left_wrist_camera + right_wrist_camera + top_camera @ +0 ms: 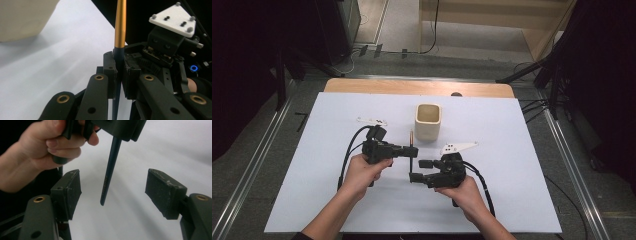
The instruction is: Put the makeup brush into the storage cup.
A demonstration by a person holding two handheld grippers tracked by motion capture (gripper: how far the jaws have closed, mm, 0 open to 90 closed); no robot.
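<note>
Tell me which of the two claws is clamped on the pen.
The left claw, its jaws shut on the dark pen below its gold end. The right claw stands open, its pads apart on either side of the pen's lower tip without touching it.

A thin brush [411, 150] is held up off the white table. Its handle is dark and gets thinner toward the bottom tip [109, 173]. The top part is shiny gold [120, 23]. It stands almost straight up, a bit tilted. It is near a cream cup [428, 121].
</note>
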